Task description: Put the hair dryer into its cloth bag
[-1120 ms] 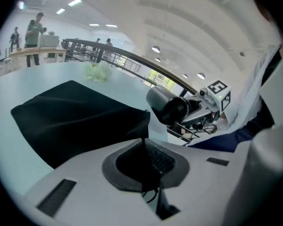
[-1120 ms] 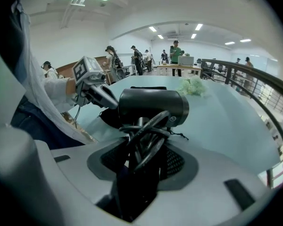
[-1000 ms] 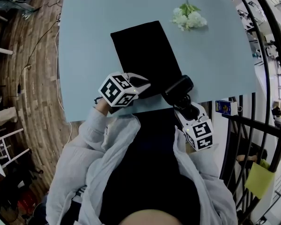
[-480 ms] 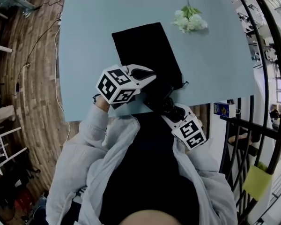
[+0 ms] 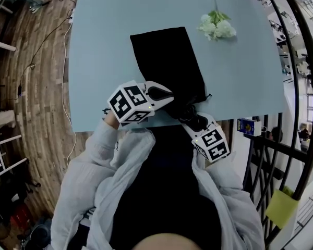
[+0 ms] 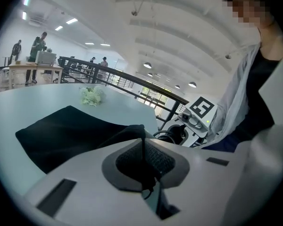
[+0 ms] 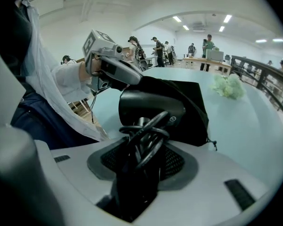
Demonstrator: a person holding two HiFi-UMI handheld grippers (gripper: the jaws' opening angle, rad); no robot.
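A pale blue table stands in a large, bright hall, with wooden floor to one side and a dark metal railing to the other. A bunch of white flowers lies at the table's far right, well away from the work.

The black cloth bag lies flat on the table, its closed end away from the person and its mouth at the near edge. The left gripper has its jaws pressed together on a thin fold of the hem at the mouth and holds that fold raised off the table, so the mouth gapes.

The right gripper clamps the hair dryer by its handle, with the looped black cord bunched between the jaws as well. The dryer's rounded head points at the open mouth and sits right at it (how much of the head is under the raised hem cannot be told).

By the look of it the task is about midway. The bag is opened and the dryer is lined up. The dryer has yet to be pushed fully inside, with its cord tucked in after it.

Both forearms, in pale sleeves, reach from the person's body over the near table edge. The left gripper points across toward the right and only slightly downward. The right gripper points away from the person, tilted steeply down, just beside the left one.
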